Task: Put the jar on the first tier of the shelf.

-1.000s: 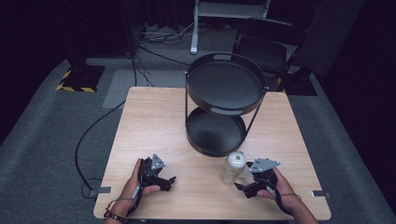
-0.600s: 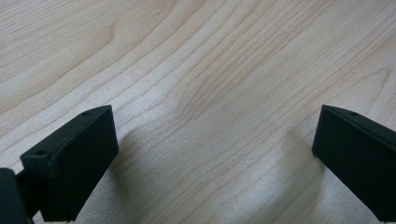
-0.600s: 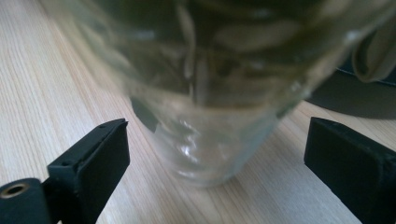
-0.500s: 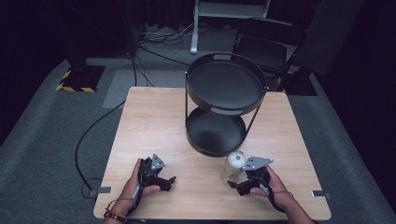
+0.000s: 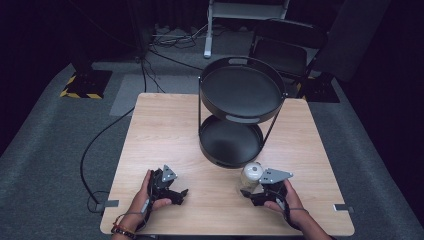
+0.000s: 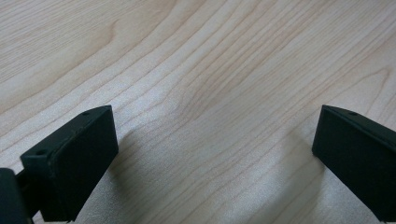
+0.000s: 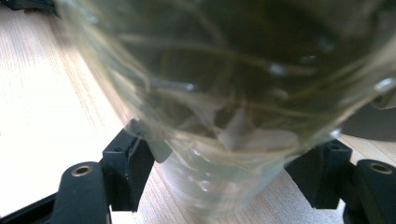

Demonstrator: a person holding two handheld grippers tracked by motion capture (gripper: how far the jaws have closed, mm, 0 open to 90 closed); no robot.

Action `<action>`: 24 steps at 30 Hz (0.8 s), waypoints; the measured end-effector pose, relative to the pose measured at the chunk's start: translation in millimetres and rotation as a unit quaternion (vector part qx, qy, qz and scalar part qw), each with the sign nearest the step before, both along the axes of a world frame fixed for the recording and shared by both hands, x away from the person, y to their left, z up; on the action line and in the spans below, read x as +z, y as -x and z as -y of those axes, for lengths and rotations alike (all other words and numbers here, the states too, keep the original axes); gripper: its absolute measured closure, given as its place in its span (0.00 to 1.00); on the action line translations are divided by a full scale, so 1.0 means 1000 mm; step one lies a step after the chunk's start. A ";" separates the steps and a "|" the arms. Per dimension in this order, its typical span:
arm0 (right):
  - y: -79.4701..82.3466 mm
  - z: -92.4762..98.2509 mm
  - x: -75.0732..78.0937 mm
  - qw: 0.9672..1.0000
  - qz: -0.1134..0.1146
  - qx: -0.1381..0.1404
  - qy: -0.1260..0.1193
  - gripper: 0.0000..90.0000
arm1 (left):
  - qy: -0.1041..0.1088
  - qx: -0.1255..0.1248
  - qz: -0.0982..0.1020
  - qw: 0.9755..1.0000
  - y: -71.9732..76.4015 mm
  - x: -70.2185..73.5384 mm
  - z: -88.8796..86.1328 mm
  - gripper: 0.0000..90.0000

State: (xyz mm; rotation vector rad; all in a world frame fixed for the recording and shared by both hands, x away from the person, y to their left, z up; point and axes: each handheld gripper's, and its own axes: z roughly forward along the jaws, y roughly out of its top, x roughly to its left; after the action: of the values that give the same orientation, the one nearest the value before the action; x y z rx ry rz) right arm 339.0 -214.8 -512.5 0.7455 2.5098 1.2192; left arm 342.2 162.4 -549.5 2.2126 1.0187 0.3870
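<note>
**Clear jar clamped at the table's near edge, its contents a blur**

From close up, the clear plastic jar with a white lid (image 7: 219, 116) is hard to read: in the right gripper view it swells across the frame out of focus, its top cut off by the upper edge, and pale strands and streaks inside it cannot be told apart from reflections. What it holds I cannot say. The right gripper (image 7: 224, 163) has just been closing, and its two black jaws now press on the jar's lower sides, one at lower left and one at lower right of that frame.

In the high view the jar (image 5: 251, 176) stands upright at the lower centre-right of the frame, on the light wooden table (image 5: 165, 130), with the right gripper (image 5: 252, 192) and its grey three-cornered plate just beside it; the hand behind covers part of the tool. The jar's base is hidden there by the gripper.

The left gripper (image 5: 181, 194) rests at lower left of the high frame, well apart from the jar. In the left gripper view its jaws stand wide apart over bare wood grain, with nothing between them (image 6: 210, 154).

Just above the jar in the high frame stands a black two-tier round metal tray rack (image 5: 240, 117); its lower tray rim is near the jar's lid. A black cable (image 5: 92, 150) loops off the table's left edge onto the grey carpet.
</note>
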 end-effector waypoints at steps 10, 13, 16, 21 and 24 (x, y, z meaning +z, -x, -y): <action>0.001 -0.001 0.000 1.000 0.008 0.002 -0.001 0.33 | 0.000 0.001 0.000 1.000 0.000 0.000 0.000 0.00; 0.000 0.000 0.002 1.000 0.009 0.000 -0.006 0.33 | -0.001 0.000 0.000 1.000 0.000 0.000 0.000 0.00; -0.001 0.003 0.007 1.000 0.013 -0.003 -0.011 0.33 | -0.001 0.001 0.000 1.000 0.000 0.000 0.000 0.00; -0.005 0.005 0.019 1.000 0.021 -0.009 -0.012 0.33 | 0.000 0.001 0.000 1.000 0.000 0.000 0.000 0.00; -0.008 0.005 0.025 1.000 0.025 -0.012 -0.014 0.33 | 0.000 0.000 0.000 1.000 0.000 0.000 0.000 0.00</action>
State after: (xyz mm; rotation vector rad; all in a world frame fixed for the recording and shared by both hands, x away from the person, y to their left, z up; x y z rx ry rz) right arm 347.5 -220.2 -487.4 0.7409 2.4426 1.2507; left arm 342.2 162.3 -549.5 2.2128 1.0195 0.3883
